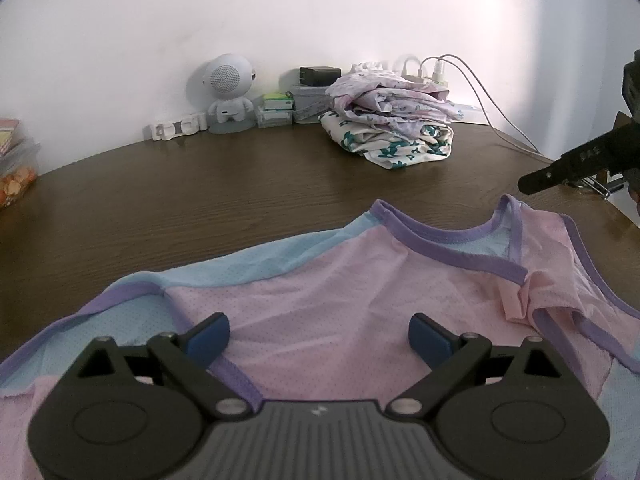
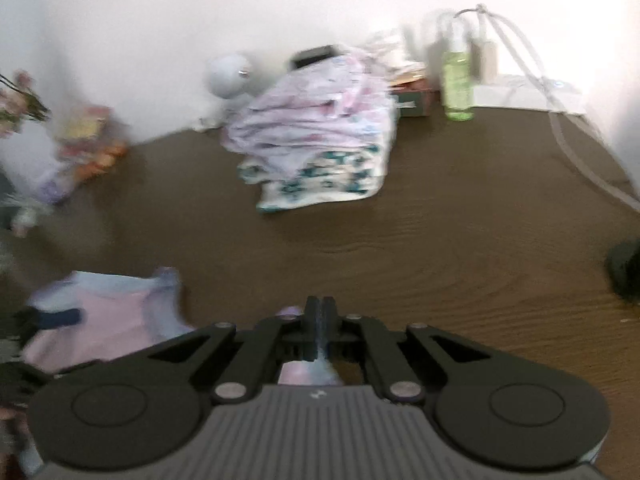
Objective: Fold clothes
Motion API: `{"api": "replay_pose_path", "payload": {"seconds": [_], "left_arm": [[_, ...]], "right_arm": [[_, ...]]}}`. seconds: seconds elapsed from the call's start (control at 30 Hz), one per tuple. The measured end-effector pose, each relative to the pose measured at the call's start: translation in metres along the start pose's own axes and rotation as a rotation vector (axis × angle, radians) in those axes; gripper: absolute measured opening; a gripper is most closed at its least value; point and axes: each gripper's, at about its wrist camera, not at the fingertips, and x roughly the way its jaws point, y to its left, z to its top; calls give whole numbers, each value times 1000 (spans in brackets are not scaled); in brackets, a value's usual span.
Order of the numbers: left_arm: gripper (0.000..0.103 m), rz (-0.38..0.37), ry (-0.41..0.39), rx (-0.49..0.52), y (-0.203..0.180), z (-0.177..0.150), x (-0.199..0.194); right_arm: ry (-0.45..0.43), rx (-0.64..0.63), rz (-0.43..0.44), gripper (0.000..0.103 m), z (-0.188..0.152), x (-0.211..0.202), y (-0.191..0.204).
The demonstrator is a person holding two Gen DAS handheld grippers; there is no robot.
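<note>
A pink and light-blue sleeveless top point(image 1: 328, 292) with purple trim lies spread on the brown table point(image 1: 200, 188). My left gripper point(image 1: 318, 336) hovers over its near part, blue pads wide apart with only flat cloth showing between them. My right gripper point(image 2: 319, 312) has its jaws pressed together. In the left wrist view the right gripper point(image 1: 528, 184) pokes in from the right edge, just above the top's right shoulder strap, and no cloth rises to it. The right wrist view is blurred; a bit of the top point(image 2: 104, 312) shows at its left and under the fingers.
A stack of folded floral clothes point(image 1: 396, 120) sits at the back of the table. Along the wall stand a small white robot figure point(image 1: 228, 92), little boxes point(image 1: 276, 112), a green bottle point(image 2: 458, 80) and chargers with white cables point(image 1: 492, 108). Snack packets point(image 1: 16, 164) lie far left.
</note>
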Motion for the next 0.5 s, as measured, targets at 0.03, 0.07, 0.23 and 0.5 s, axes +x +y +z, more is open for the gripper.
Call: {"api": "replay_pose_path", "payload": {"seconds": [0.03, 0.07, 0.23, 0.5], "left_arm": [[97, 0, 0, 0, 0, 0, 0], [97, 0, -1, 1, 0, 0, 0], [97, 0, -1, 2, 0, 0, -1], [99, -3, -12, 9, 1, -4, -2]], "right_arm": [[4, -23, 32, 28, -1, -2, 4], [12, -75, 24, 44, -4, -3, 13], [105, -282, -26, 32, -12, 8, 45], [90, -231, -88, 1, 1, 15, 22]]}}
